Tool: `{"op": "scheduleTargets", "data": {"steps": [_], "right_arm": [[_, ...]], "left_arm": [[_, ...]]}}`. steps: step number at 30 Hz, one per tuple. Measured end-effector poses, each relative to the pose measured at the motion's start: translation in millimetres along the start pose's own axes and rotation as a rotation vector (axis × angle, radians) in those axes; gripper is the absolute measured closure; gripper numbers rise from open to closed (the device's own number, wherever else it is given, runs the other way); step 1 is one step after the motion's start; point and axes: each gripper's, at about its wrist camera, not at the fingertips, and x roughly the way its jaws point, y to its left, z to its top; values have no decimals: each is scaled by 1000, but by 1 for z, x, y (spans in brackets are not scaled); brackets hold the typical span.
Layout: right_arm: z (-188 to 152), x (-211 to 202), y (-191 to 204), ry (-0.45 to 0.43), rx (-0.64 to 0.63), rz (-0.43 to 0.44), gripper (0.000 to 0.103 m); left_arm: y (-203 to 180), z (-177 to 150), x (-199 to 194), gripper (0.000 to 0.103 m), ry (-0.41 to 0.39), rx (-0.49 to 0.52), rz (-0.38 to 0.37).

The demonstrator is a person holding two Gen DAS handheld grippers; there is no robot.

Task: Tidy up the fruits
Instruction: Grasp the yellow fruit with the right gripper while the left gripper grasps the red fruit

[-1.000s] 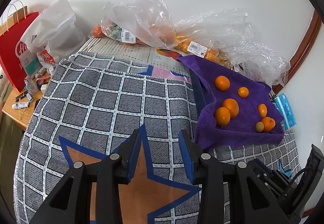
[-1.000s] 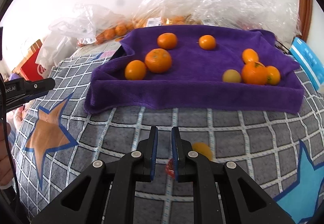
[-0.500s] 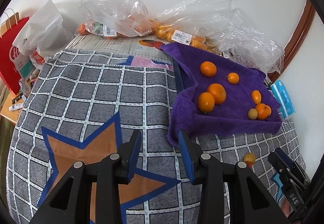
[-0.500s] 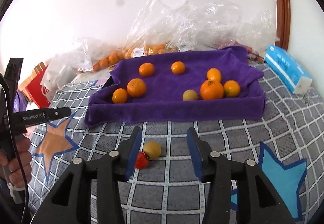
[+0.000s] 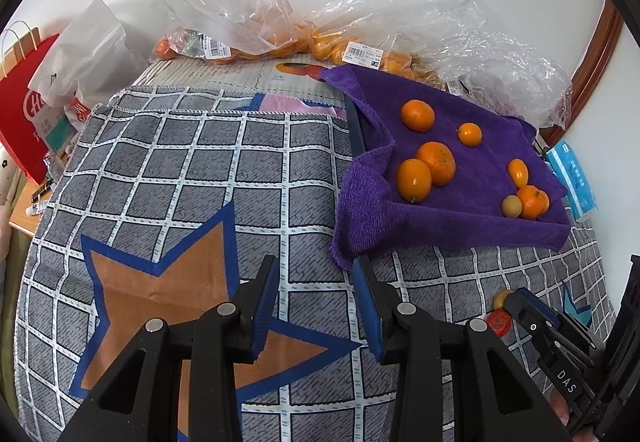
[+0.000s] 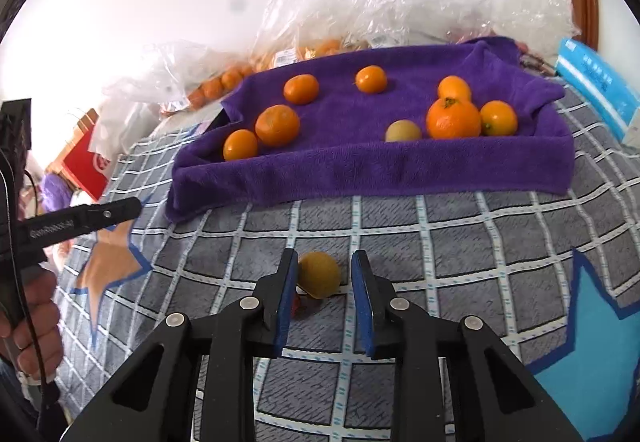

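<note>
Cloth in grey checks with blue-edged stars covers the whole surface. A purple towel lies spread on its far part, with crumpled clear plastic bags of orange fruit heaped behind it against the white wall. A red paper bag stands off the far left corner and a blue packet lies at the towel's right end. Seven fruits rest on the towel in two loose groups. The biggest is an orange in the right-hand group, with a pale yellowish one just beside it. The left gripper hangs over bare cloth near the towel's front left corner, its fingers spread with nothing between them. The right gripper points down at the cloth in front of the towel, and its jaws are closing. A small yellow fruit lies on the cloth between its fingers. It sits close against the left pad, with a clear gap to the right pad. A smaller red fruit lies just nearer the camera and touches the yellow one, mostly hidden behind the left finger.
</note>
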Motion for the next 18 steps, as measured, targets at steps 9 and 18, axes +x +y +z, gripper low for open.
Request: {"op": "scheduleTargets", "data": {"steps": [9, 18], "right_arm": [[0, -9, -5, -24, -22, -48, 80], [-8, -44, -64, -55, 32, -247, 80]], "left_arm": [[-20, -8, 4, 67, 0, 59, -18], [-70, -32, 16, 67, 45, 184, -226]]}}
